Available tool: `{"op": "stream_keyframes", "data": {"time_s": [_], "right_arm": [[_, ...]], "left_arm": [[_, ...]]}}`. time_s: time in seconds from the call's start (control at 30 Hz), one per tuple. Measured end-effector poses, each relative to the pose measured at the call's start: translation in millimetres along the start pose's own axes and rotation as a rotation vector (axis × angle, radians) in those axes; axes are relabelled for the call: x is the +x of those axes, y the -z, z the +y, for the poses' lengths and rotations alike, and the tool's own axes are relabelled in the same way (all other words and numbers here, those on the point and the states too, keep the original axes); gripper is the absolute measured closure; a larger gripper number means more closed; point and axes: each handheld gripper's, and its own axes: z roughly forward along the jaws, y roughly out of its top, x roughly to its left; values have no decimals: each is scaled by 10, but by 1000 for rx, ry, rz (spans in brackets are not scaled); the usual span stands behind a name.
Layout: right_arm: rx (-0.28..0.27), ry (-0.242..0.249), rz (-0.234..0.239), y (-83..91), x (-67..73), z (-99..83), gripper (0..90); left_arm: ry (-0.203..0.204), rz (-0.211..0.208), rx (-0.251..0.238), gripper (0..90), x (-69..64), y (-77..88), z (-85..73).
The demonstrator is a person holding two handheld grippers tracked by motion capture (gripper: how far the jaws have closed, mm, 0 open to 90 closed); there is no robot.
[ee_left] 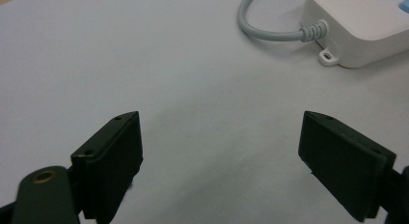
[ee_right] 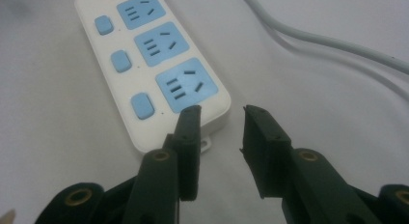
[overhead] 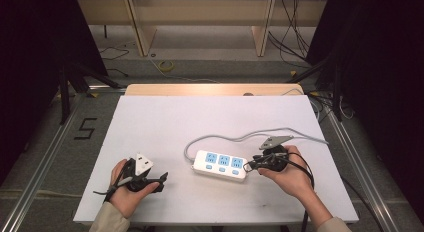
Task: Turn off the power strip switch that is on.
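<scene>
**Right gripper open at the end of the power strip**

In the high view, the left gripper [overhead: 161, 180] sits at the lower left of the frame, held in the person's left hand [overhead: 125, 189] over the white table [overhead: 165, 117]. Its own view shows the jaws standing wide apart with nothing but bare table between them; the strip's cable end lies in the upper right of that view, well apart from the jaws.

At the centre of the high view lies the power strip [overhead: 220, 165], white with three blue sockets and three blue switches, set slightly askew. Its grey cable [overhead: 235, 139] loops from the strip's left end up and across to the right edge of the table.

Just right of the strip, the right gripper [overhead: 248, 166] points left at its near end, held in the right hand [overhead: 287, 174]. In the right gripper view the jaws are parted with nothing clamped; the left jaw's tip overlaps the strip's end by the nearest socket [ee_right: 185, 85], whether touching it I cannot tell.
</scene>
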Motion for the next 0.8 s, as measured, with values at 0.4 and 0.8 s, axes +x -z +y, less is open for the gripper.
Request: {"op": "stream_keyframes", "data": {"time_s": [0.4,0.8], "right_arm": [[-46,-56,-31,89,-147,-223,566],[-82,-85,-57,197,-233,-428,541]], "left_arm": [[-1,0,6,154,2,-6,-6],[0,-3,10,153,-2,-17,-13]]}}
